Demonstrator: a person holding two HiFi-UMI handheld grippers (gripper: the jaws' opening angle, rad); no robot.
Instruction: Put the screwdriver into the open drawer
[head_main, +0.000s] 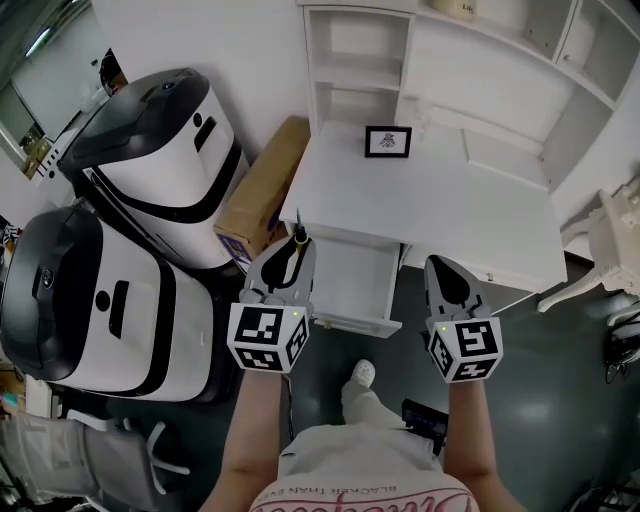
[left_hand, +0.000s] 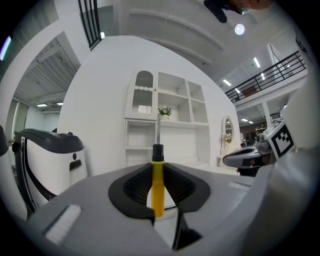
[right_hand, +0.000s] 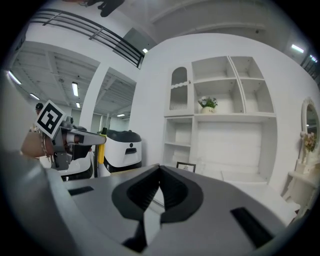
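Because the left gripper (head_main: 296, 246) is clamping the screwdriver (left_hand: 157, 185) only by its smooth yellow handle, with the black collar and metal shaft standing upright above the jaws, the tool is looking free to pivot or slide down between the pads if it is jolted. The right gripper (head_main: 437, 264) is hanging level beside it with its jaws pressed together on nothing, so it is offering no support.

From the head view, the screwdriver is sitting just outside the left wall of the open drawer (head_main: 355, 322), not yet over its inside. A release here is likely sending it to the dark floor or against the drawer's side.

Further out, the white desk (head_main: 430, 190) is overhanging the back of the drawer. I judge that an upright shaft pushed in deep is risking a knock on that edge, twisting the handle in the grip. The cardboard box (head_main: 262, 190) and the white-and-black machines (head_main: 150, 150) are crowding the left side, leaving little room for a wide swing.
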